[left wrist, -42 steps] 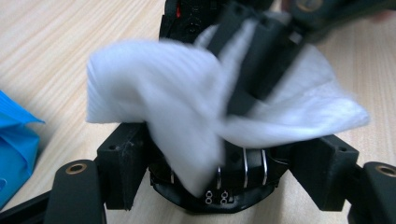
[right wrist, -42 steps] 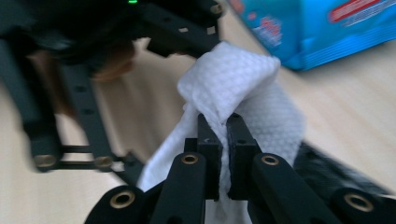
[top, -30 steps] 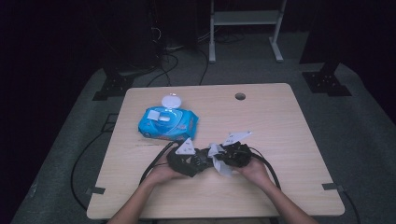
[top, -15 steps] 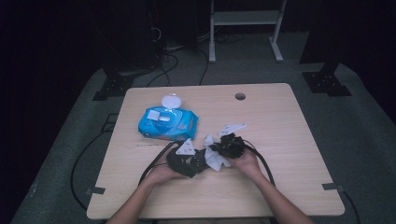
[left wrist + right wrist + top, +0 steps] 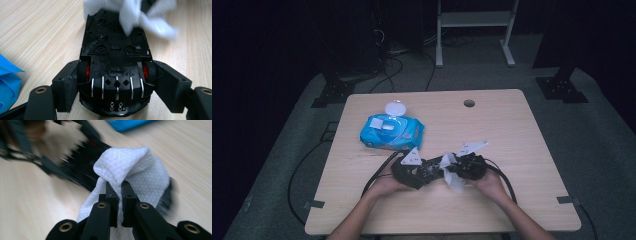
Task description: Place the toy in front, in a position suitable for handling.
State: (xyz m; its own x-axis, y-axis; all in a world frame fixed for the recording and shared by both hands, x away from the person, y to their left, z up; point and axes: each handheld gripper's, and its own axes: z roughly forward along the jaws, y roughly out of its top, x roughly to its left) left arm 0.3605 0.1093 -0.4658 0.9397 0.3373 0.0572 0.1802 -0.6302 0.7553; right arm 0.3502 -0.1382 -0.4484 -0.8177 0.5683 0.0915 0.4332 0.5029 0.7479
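Note:
A black toy car (image 5: 116, 65) lies belly up between the jaws of my left gripper (image 5: 116, 83), whose pads (image 5: 67, 85) press on its rear wheels. In the high view the left gripper (image 5: 412, 171) holds the car (image 5: 432, 169) at the table's near middle. My right gripper (image 5: 119, 190) is shut on a white wet wipe (image 5: 135, 167), which lies against the car's (image 5: 82, 175) far end. The wipe (image 5: 140, 15) drapes over the car's front. From above, the right gripper (image 5: 468, 167) and the wipe (image 5: 454, 179) sit just right of the car.
A blue pack of wipes (image 5: 392, 132) with its white lid flipped open lies behind the left gripper on the wooden table (image 5: 512, 130). Black cables (image 5: 377, 175) trail off both grippers. A round hole (image 5: 469, 103) sits near the far edge.
The right gripper with the wipe slid left along the car half a second ago and has come back to the right. The left gripper and car stayed put.

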